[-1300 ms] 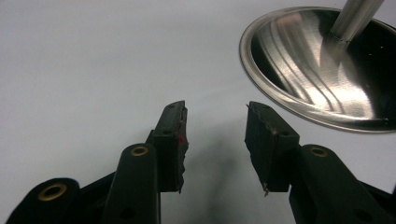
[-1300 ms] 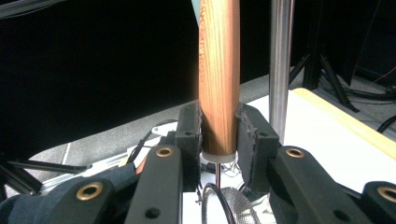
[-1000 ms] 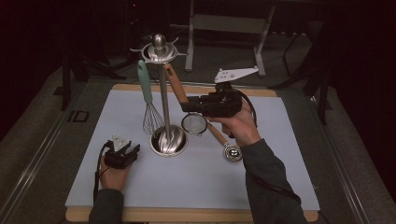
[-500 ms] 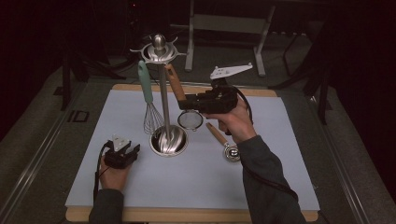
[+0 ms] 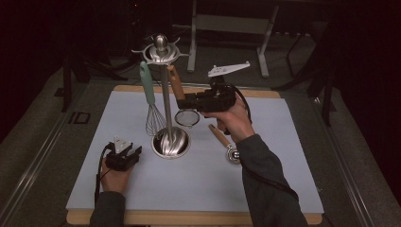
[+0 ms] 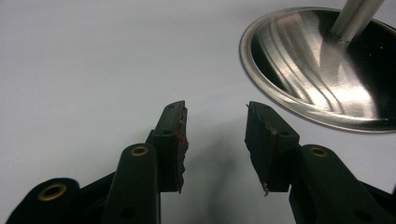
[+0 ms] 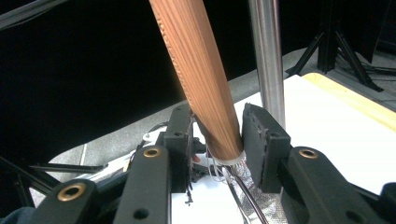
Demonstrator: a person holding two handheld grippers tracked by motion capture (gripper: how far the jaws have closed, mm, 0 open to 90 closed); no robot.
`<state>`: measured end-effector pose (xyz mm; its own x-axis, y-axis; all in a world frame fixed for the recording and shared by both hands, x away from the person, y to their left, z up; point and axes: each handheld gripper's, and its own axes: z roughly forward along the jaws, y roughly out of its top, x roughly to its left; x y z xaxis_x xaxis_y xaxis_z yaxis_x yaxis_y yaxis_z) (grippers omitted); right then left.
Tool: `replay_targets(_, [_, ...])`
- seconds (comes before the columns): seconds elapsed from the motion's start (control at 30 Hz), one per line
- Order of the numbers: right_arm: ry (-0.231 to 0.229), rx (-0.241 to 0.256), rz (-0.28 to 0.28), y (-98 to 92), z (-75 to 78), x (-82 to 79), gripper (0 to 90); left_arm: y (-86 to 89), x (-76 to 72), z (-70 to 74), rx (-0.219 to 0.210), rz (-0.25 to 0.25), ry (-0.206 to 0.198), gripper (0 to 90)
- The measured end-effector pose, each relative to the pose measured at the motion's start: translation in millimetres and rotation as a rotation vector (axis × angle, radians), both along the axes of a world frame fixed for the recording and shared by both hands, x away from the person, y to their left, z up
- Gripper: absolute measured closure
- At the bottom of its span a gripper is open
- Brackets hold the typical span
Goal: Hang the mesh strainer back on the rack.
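strainer [image 5: 187, 117] hangs lifted beside the rack pole [image 5: 166, 101], right gripper [image 5: 188, 100] pinching its wooden handle [image 7: 201, 79]; left gripper [image 6: 215, 140] rests spread, empty.

You have 1 steel utensil stand [image 5: 168, 137], 1 whisk [image 5: 151, 111], 1 strainer [image 5: 185, 111], 1 wooden-handled utensil [image 5: 223, 142] lying on 1 mat [image 5: 283, 156], and 2 grippers: left gripper [image 5: 124, 153], right gripper [image 5: 187, 100].

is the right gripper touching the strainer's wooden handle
Touching: in the right gripper view, the right gripper has both jaws pressed against the wooden handle.
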<state>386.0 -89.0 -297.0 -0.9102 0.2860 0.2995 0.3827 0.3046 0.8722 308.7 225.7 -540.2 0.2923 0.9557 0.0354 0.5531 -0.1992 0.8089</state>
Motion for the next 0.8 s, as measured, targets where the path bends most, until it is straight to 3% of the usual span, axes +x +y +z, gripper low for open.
replay_targets(0.33, [0.031,0.01,0.009,5.0,-0.9,3.9,62.9,0.1,-0.1,0.1,0.001,-0.001,0.001,58.6])
replay_targets(0.5, [0.067,0.031,0.013,4.8,-2.3,7.2,61.0,0.1,-0.1,0.1,0.0,-0.001,0.0,58.6])
replay_targets(0.8, [0.04,0.005,-0.002,7.7,1.7,4.6,61.0,-0.1,-0.1,0.0,0.002,-0.001,0.0,58.6])
